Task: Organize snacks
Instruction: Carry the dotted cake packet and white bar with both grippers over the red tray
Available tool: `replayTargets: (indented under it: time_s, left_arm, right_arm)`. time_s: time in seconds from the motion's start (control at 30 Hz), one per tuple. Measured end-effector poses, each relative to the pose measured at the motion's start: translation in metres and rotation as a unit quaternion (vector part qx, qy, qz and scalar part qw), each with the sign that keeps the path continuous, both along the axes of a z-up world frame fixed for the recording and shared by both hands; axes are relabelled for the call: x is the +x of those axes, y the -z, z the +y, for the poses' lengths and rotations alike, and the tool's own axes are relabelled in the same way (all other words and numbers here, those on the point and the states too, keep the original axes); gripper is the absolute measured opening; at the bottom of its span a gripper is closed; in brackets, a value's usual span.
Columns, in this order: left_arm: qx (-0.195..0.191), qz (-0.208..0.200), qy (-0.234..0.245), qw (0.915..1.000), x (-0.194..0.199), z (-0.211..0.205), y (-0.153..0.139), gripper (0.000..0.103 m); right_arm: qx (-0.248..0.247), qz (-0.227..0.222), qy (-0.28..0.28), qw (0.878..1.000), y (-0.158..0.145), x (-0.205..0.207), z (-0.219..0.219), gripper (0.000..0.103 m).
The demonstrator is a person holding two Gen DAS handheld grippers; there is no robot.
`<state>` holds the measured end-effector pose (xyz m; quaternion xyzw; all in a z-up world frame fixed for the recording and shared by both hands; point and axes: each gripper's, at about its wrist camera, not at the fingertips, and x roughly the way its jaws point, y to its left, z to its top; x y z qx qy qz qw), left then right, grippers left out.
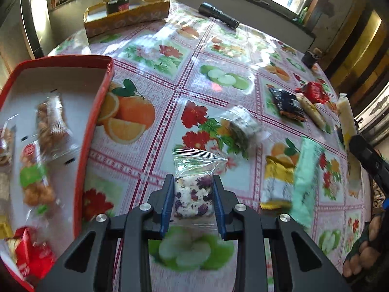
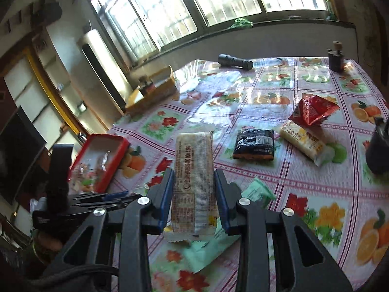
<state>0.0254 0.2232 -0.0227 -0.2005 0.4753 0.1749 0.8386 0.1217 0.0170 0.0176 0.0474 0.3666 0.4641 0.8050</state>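
The table, under a glossy fruit-and-flower cloth, carries everything. The red tray lies to the left of the left gripper's fingers, its long side running away from them, with several packets already inside. In the right wrist view the same tray sits well off to the left beyond the left gripper's body, so the left hand is much the nearer to it, and I judge that its load goes in first.

The left fingers are clamped on a clear-wrapped white square cake with purple petals, its crimped empty wrapper end pointing forward past the fingertips. The right gripper has its fingers clamped across the width of a long pale biscuit bar, whose long axis runs forward along the fingers, sticking out well beyond them.

Still on the table ahead and to the right of the right fingers: a red crumpled packet, a yellow-and-white bar and a black packet. A mint-green wrapper lies just below the right fingers.

Only the left wrist view shows the tray's contents and a clear-wrapped speckled roll ahead of the fingers; only the right wrist view shows both grippers at once.
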Motion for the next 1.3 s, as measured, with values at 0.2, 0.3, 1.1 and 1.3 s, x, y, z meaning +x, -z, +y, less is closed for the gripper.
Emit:
replayTargets:
  time_s: [0.2,0.3,1.1,1.3]
  left_arm:
    - [0.063,-0.011,0.002,0.9979,-0.019,-0.021,-0.024,0.029]
    - [0.1,-0.017,-0.003,0.9948,-0.03,-0.026,-0.035,0.029]
    - [0.141,-0.032,-0.047,0.9884,-0.08,-0.001,-0.05,0.029]
    - [0.145,-0.037,-0.057,0.9872,-0.087,0.004,-0.052,0.029]
  right_arm:
    - [0.011,0.008,0.001,1.0,0.004,-0.036,-0.003,0.035]
    - [0.009,0.016,-0.009,1.0,0.011,-0.051,-0.001,0.035]
    - [-0.007,0.008,-0.05,0.999,0.01,-0.089,0.034,0.035]
    - [-0.01,0.005,-0.06,0.998,0.009,-0.095,0.041,0.035]
